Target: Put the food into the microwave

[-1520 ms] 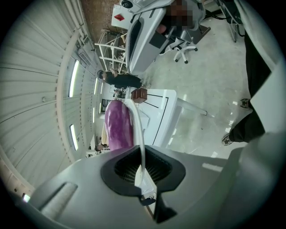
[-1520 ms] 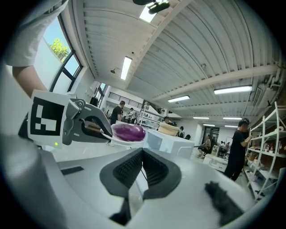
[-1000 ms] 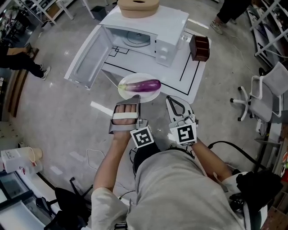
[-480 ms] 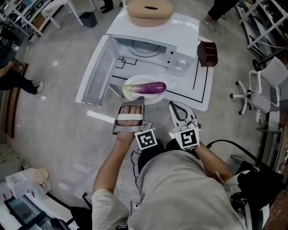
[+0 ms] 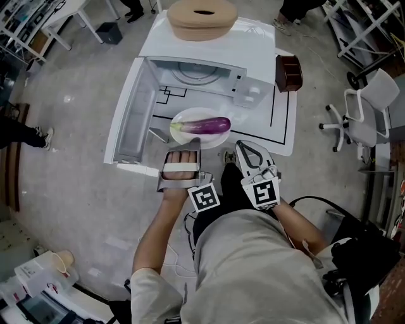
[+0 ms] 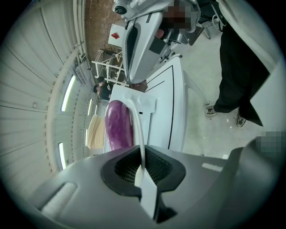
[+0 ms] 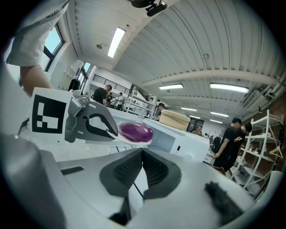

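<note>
A purple eggplant (image 5: 205, 125) lies on a white plate (image 5: 179, 119) just in front of the open microwave (image 5: 201, 71). My left gripper (image 5: 190, 145) is shut on the plate's near rim; in the left gripper view the thin rim (image 6: 135, 120) runs into the jaws of the left gripper (image 6: 142, 167), with the eggplant (image 6: 118, 125) beyond. My right gripper (image 5: 244, 148) hovers to the plate's right, shut with nothing in it. From the right gripper (image 7: 143, 155) I see the eggplant (image 7: 136, 132) on the plate (image 7: 129, 142) held by the left gripper (image 7: 114, 132).
The microwave door (image 5: 131, 120) hangs open to the left over the edge of the white table (image 5: 281, 130). A beige ring-shaped thing (image 5: 201, 19) sits on the microwave. A brown box (image 5: 288, 73) stands at the table's right. An office chair (image 5: 370, 114) is further right. People stand in the background.
The left gripper keeps its hold on the plate with the eggplant. The table and microwave have drawn a little nearer in the head view. The right gripper stays shut beside the plate.
</note>
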Motion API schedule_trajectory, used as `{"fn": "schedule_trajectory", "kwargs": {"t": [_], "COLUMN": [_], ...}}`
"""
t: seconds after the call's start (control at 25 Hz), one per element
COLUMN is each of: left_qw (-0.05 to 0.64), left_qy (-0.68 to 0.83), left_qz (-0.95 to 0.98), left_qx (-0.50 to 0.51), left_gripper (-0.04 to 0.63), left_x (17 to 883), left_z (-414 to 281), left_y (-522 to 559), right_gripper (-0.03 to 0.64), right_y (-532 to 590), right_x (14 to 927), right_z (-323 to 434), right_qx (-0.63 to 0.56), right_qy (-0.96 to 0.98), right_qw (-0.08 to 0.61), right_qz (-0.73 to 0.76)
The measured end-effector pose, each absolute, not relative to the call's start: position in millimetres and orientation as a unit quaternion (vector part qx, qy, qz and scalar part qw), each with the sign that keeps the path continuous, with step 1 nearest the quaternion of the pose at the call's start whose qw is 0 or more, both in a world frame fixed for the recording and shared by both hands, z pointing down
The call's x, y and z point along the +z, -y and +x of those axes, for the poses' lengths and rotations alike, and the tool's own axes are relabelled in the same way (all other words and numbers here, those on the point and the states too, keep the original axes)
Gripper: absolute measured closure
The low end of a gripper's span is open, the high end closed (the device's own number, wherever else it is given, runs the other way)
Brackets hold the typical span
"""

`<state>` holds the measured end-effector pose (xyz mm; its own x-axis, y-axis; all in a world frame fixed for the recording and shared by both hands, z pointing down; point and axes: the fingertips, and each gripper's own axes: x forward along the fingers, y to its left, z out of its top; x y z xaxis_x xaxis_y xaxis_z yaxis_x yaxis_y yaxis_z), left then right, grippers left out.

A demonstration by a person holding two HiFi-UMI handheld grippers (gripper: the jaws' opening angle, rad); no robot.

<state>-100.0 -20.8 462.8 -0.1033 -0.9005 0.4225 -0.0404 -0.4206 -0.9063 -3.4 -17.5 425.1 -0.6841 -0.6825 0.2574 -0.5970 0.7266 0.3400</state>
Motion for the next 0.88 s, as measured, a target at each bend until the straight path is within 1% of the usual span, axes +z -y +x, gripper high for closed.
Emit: {"fn": "schedule_trajectory", "kwargs": {"t": [0.56, 0.88], "left_qw": [0.332, 0.33], "left_qy": [-0.426, -0.424], "left_qz": [-0.56, -0.555], "left_qx": [-0.628, -0.635], "left_gripper": [0.565, 0.565], "left_x": [483, 493], "left_z": [-111, -118], "left_y": [51, 77], "right_gripper": [0.606, 0.606], "right_y": [42, 64], "right_x": [443, 455], "right_z": [-13, -21], "right_qx": [-0.128, -0.116], "right_qy": [0.918, 0.923], "right_qw": [0.194, 0.196], "right_qz": [0.321, 0.311]}}
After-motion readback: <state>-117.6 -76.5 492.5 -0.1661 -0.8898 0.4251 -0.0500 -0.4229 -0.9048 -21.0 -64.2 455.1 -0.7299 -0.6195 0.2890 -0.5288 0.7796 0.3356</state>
